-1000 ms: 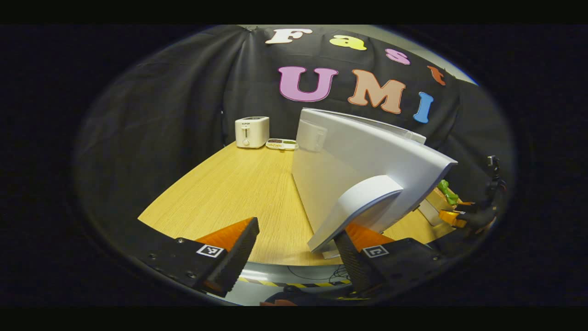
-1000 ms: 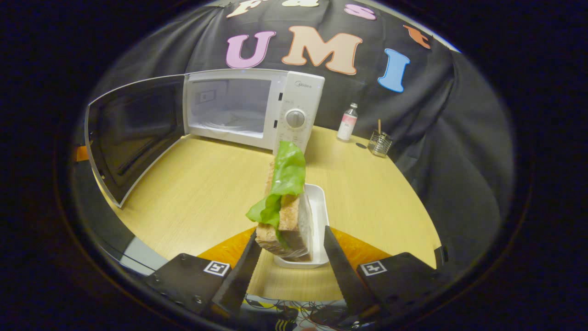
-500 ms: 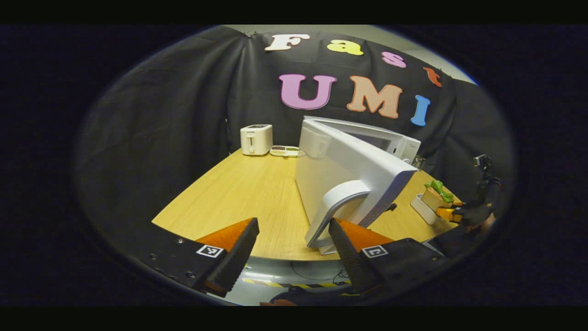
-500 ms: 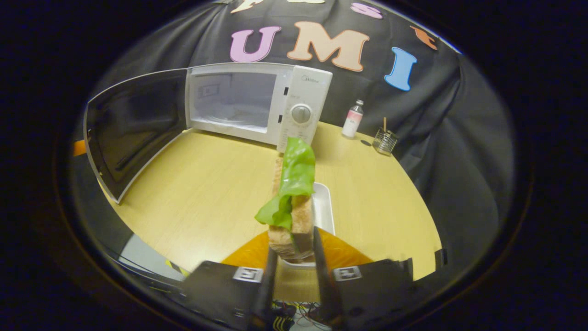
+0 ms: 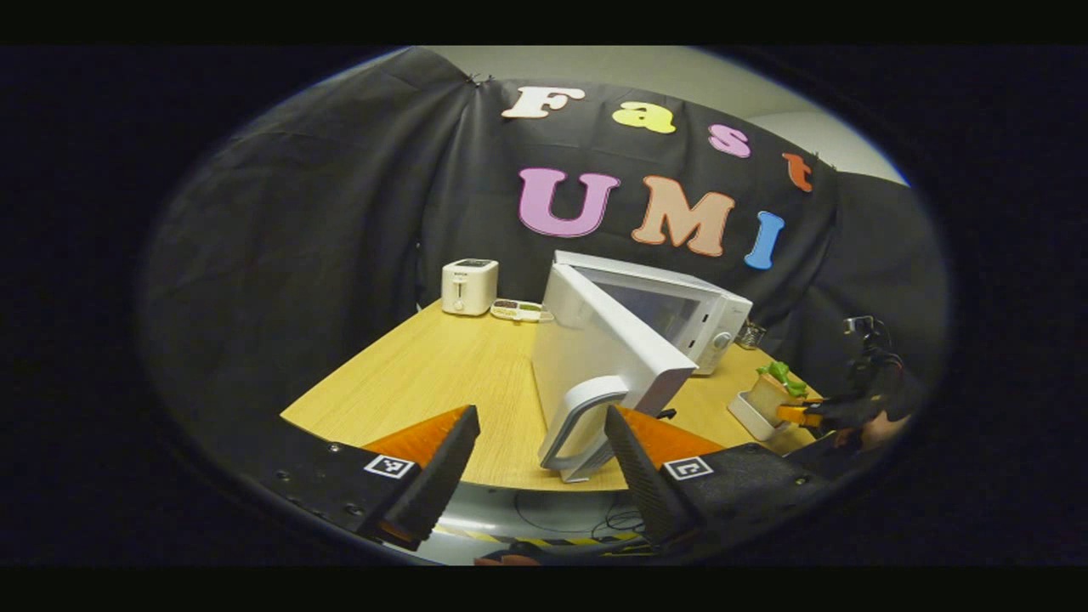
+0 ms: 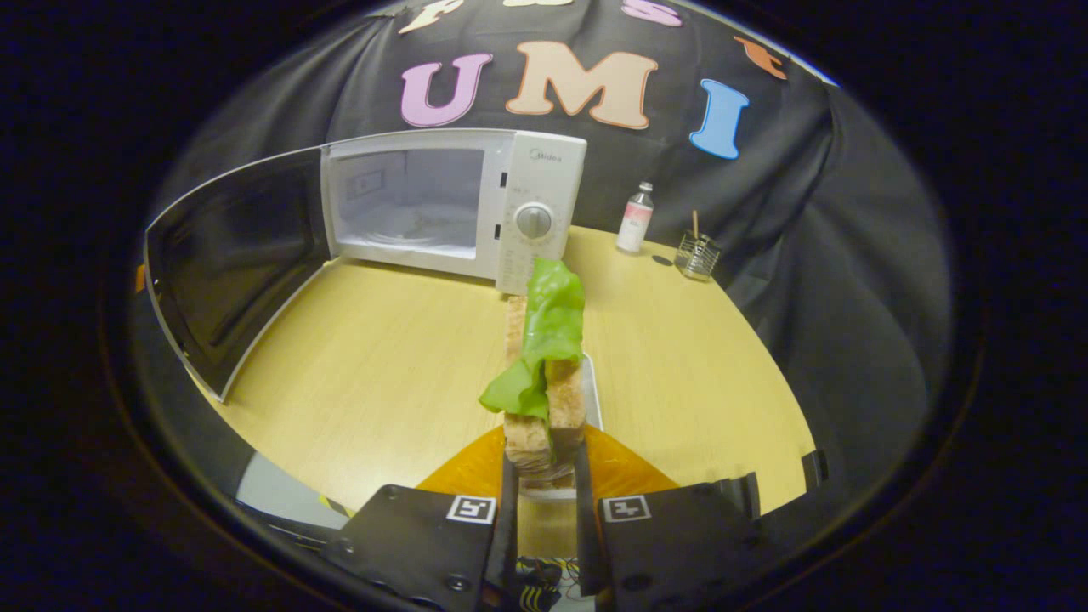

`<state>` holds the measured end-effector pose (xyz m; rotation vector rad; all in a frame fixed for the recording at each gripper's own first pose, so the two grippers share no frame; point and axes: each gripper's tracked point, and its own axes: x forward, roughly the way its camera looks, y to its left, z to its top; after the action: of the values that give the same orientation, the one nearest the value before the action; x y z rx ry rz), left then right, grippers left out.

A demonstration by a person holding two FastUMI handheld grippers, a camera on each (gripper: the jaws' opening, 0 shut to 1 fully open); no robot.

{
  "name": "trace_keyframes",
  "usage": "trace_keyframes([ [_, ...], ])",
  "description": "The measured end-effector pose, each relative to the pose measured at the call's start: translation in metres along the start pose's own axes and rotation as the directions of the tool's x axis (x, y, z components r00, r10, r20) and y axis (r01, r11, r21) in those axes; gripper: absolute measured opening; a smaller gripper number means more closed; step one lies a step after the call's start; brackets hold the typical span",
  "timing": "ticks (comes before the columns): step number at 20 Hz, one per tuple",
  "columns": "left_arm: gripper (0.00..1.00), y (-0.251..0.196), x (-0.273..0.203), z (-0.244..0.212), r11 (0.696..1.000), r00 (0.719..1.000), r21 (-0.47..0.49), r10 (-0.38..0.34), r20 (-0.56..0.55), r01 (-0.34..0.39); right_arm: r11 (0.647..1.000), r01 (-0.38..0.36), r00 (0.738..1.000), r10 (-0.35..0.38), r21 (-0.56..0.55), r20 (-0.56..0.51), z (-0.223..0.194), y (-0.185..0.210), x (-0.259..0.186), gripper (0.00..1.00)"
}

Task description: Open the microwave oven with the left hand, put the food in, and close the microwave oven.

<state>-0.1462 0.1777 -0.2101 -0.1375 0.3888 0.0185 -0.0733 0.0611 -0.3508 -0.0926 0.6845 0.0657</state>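
At the far left corner of the light wooden tabletop (image 5: 425, 374), a small cream toaster (image 5: 469, 286) is standing beside a shallow white dish of snacks (image 5: 519, 311). The left gripper (image 5: 544, 476) is hanging at the near edge, fingers spread wide, with the pale curved handle (image 5: 578, 425) of the white microwave oven's open door (image 5: 595, 348) sitting between them, touching neither that I can tell. In the right gripper view, the white microwave oven (image 6: 455, 200) is sitting at the far edge, its cavity gaping. The right gripper (image 6: 544, 527) is pinching a brown-bread sandwich with green lettuce (image 6: 544, 374) over a white rectangular tray (image 6: 592, 399) near the near edge. Toward the far right corner, a small clear bottle with a pink label (image 6: 636, 218) and a wire-mesh cup (image 6: 697, 255) are standing.
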Motion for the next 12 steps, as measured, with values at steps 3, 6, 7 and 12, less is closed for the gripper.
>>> trace_keyframes([
  [3,0.92,-0.003,-0.006,0.013,0.999,1.000,0.043,-0.017,0.021,0.016,1.000,0.001,1.000,-0.001,0.007,0.029,0.023,0.000,-0.005,0.31],
  [6,0.92,-0.005,-0.010,0.029,0.997,0.998,0.078,-0.031,0.055,0.027,1.000,-0.017,0.999,0.016,0.008,0.051,0.047,0.010,-0.006,0.31],
  [7,0.88,-0.005,-0.010,0.032,0.996,0.997,0.087,-0.039,0.065,0.034,0.999,-0.034,0.998,0.033,0.015,0.055,0.056,0.019,-0.005,0.31],
  [12,0.92,0.002,-0.015,0.023,0.992,0.997,0.112,-0.056,0.043,0.051,0.982,-0.153,0.988,0.148,0.107,0.048,0.098,0.083,0.006,0.27],
])
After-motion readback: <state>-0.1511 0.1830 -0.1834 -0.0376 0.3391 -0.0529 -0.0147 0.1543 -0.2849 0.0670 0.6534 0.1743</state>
